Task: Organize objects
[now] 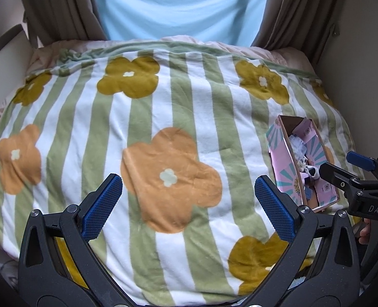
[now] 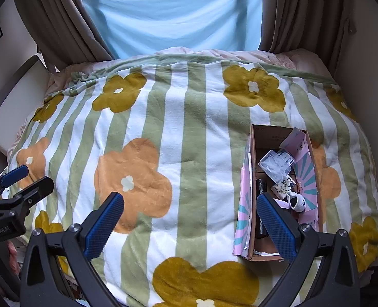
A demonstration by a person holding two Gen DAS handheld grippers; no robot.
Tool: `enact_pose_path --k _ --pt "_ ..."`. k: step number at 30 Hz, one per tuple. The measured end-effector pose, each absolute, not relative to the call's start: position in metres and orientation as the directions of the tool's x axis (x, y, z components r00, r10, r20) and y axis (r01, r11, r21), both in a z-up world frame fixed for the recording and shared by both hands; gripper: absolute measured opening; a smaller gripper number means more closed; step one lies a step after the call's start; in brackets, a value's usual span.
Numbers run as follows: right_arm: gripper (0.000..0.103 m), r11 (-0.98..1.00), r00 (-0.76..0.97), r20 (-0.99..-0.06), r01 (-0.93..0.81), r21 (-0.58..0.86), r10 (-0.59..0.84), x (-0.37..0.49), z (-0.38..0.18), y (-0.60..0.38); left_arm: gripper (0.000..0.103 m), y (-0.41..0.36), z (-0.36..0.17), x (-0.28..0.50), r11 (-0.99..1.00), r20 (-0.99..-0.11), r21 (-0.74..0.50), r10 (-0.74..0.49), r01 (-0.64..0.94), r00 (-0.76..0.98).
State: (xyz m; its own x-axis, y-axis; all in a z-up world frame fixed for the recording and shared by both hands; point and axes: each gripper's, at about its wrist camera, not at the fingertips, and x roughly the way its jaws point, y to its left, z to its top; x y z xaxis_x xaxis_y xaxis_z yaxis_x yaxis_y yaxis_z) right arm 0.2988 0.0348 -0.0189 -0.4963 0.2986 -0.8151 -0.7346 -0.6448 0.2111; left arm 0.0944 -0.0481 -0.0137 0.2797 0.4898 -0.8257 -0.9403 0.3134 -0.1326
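My left gripper (image 1: 188, 204) and right gripper (image 2: 190, 223) hover with jaws wide and empty above the green-striped flowered blanket (image 2: 189, 133). The loose items appear gathered in the pink-printed cardboard box (image 2: 244, 204) on the bed's right side, and nothing stray shows on the blanket, so I judge the task nearly finished.

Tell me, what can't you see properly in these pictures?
- Box bottom, right wrist view: the right gripper's finger covers part.
- Small things in the box, left wrist view: too tiny to name.
- Print on the clear packet: too small to read.
- Floor: hidden by the flowered blanket.
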Motion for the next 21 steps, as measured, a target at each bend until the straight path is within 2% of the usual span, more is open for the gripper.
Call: enact_pose_path --k 15,16,21 --pt "0.103 -0.630 -0.490 -0.818 -0.747 0.214 0.303 0.3011 -0.0159 0.0443 0.103 -0.0457 -0.0172 0.0973 0.307 -0.831 -0.133 0.484 -0.942 0.275" --pt "0.103 -0.630 -0.490 -0.818 -0.746 0.215 0.302 0.3011 -0.0162 0.0440 0.103 -0.0456 -0.0172 0.0974 0.221 -0.830 -0.124 0.511 -0.967 0.223" --pt "0.103 -0.630 -0.490 -0.818 -0.747 0.215 0.302 0.3013 -0.0164 0.0436 0.103 -0.0454 -0.0174 0.0977 0.220 -0.830 -0.124 0.511 -0.968 0.223"
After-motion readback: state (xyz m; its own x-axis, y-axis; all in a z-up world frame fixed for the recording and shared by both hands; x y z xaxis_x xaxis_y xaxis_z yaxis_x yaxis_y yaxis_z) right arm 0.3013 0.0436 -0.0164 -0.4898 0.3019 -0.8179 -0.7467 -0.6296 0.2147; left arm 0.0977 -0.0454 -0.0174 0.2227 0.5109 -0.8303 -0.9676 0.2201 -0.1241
